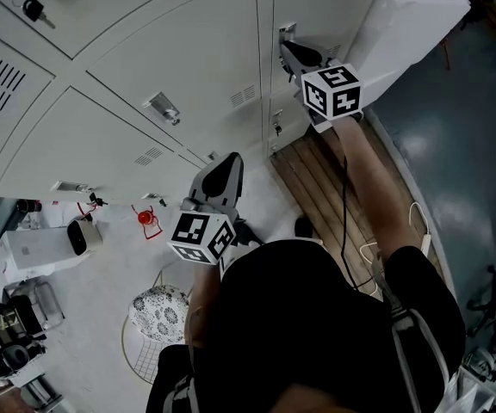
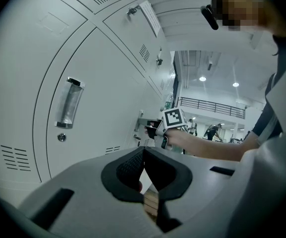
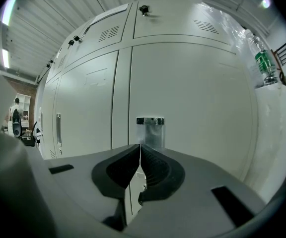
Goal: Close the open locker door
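Note:
A bank of white lockers [image 1: 145, 67] fills the upper head view; every door I see lies flush with its neighbours. My right gripper [image 1: 291, 50] is shut and empty, its tips right at a locker door [image 3: 192, 108], just below that door's metal handle [image 3: 150, 121]. From the left gripper view the right gripper [image 2: 155, 130] sits at the same handle [image 2: 140, 116]. My left gripper [image 1: 228, 162] is shut on nothing and held back from the lockers, lower in the head view. Its tips [image 2: 143, 151] point along the locker fronts, past another door handle [image 2: 69, 103].
A wooden pallet [image 1: 317, 179] lies on the floor below the right arm. A white plastic-wrapped block [image 1: 403, 24] stands right of the lockers, with a green bottle [image 3: 264, 66] on it. A patterned stool [image 1: 158, 312], a red object [image 1: 147, 219] and cluttered shelves [image 1: 11, 317] are at lower left.

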Available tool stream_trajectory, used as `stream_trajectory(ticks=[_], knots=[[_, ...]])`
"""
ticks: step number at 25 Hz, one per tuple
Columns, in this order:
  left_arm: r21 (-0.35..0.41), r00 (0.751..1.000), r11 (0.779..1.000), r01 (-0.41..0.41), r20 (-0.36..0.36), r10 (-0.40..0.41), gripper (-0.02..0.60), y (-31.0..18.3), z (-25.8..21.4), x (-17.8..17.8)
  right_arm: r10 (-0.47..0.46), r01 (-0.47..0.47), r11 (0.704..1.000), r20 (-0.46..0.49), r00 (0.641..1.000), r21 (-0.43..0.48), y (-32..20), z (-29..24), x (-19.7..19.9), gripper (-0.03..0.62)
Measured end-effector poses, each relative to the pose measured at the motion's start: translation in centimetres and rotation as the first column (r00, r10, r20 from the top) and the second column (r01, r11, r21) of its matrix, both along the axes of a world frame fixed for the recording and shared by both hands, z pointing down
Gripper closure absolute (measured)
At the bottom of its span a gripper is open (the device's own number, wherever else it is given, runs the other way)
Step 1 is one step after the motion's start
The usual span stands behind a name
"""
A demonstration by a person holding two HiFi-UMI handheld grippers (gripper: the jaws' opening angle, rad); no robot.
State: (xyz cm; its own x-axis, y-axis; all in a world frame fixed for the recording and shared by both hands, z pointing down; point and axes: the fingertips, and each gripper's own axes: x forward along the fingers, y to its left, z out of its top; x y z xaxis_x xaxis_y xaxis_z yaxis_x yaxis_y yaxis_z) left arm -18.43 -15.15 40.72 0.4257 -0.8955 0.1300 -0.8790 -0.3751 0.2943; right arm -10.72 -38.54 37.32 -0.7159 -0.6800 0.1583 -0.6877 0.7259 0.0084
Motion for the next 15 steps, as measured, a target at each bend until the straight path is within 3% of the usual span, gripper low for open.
stream_trajectory(ticks=[15], knots=[[0.002,1.0,1.0,-0.001,-0.002,0.001,0.564,0.54,-0.03,0.19,0.005,-0.005,1.0,-0.012,1.0,0.006,0.49,-0.06,0.53,0.58]])
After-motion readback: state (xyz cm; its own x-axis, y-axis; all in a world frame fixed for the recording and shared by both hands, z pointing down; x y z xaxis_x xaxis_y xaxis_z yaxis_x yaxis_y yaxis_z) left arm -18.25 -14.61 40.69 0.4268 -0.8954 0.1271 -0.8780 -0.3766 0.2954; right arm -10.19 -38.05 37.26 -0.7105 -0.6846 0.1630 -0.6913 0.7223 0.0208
